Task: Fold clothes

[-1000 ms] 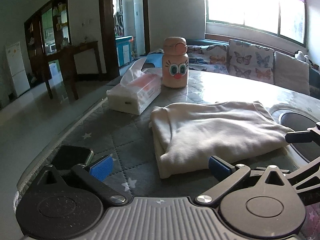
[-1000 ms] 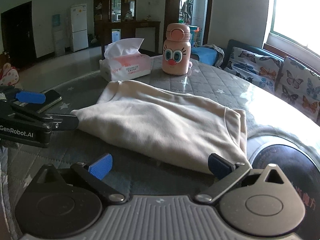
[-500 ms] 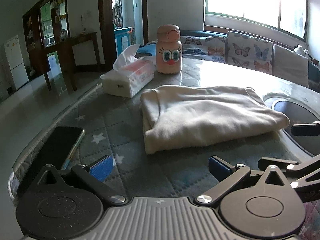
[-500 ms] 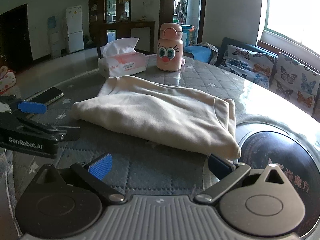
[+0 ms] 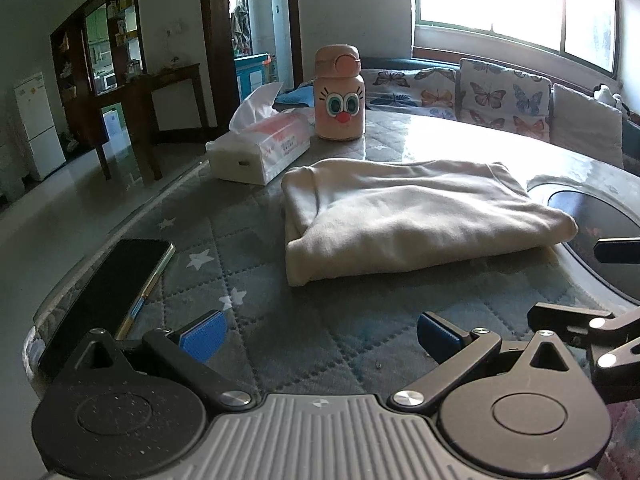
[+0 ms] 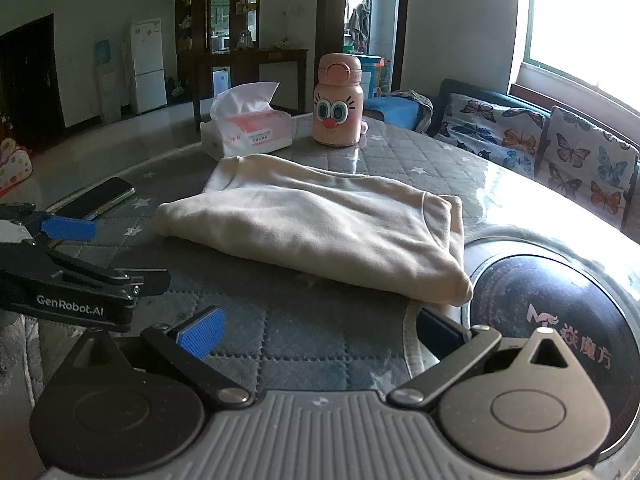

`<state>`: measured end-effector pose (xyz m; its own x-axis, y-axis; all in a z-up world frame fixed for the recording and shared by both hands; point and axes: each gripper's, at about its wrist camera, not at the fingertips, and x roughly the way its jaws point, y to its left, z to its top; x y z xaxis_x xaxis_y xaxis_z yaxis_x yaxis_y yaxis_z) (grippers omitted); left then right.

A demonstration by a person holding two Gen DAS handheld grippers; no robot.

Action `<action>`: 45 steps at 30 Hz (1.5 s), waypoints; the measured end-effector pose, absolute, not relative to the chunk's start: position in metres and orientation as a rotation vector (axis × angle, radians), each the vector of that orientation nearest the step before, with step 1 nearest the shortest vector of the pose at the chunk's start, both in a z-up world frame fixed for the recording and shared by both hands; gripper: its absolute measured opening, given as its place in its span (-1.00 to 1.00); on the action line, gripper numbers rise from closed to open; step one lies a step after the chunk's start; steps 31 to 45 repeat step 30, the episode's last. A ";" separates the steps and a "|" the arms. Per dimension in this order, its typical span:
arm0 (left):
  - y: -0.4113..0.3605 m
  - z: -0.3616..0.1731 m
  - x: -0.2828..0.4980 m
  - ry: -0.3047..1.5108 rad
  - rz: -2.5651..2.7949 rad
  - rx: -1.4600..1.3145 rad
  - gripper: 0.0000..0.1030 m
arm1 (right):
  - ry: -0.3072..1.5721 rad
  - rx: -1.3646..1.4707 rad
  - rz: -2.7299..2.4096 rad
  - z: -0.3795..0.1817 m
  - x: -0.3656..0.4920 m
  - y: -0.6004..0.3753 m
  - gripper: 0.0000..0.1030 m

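1. Mid-bench, on the quilted star-print cover: folded cream garment (image 5: 416, 220) (image 6: 320, 236), lying flat, nothing touching it.
2. Left hand-held gripper (image 5: 318, 334), seen from its own cam: fingers spread wide, blue pads (image 5: 202, 336) apart w/ nothing between; it sits near the bench's near edge, short of the garment.
3. Same gripper shows at left of the right cam (image 6: 76, 256), side-on, black body w/ "GenRobot.AI" lettering, clear of the cloth.
4. Right hand-held gripper (image 6: 318, 332): also spread, empty. Its right finger is just beside the garment's near corner; can't tell if it touches.
5. Phone (image 5: 104, 296) (image 6: 98, 200), screen up, dark, lies by the bench's left edge, well apart from the garment.
6. Tissue box (image 5: 260, 152) (image 6: 248, 132) at the far side, near the garment's far-left corner, a tissue sticking up.
7. Pink bottle (image 5: 339, 94) (image 6: 338, 106) w/ cartoon face stands upright next to the box, beyond the garment.
8. Dark round disc (image 6: 560, 312) w/ a logo is set in the bench, just right of the garment.
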<state>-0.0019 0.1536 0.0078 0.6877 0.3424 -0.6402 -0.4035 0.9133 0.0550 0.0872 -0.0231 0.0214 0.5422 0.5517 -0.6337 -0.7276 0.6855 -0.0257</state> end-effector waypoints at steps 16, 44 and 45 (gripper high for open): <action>0.150 0.008 -0.006 0.704 0.436 -0.085 1.00 | 0.643 -0.293 0.770 0.019 0.083 -0.025 1.00; 0.148 0.007 -0.007 0.697 0.447 -0.083 1.00 | 0.649 -0.280 0.775 0.016 0.079 -0.024 1.00; 0.148 0.007 -0.007 0.697 0.447 -0.083 1.00 | 0.649 -0.280 0.775 0.016 0.079 -0.024 1.00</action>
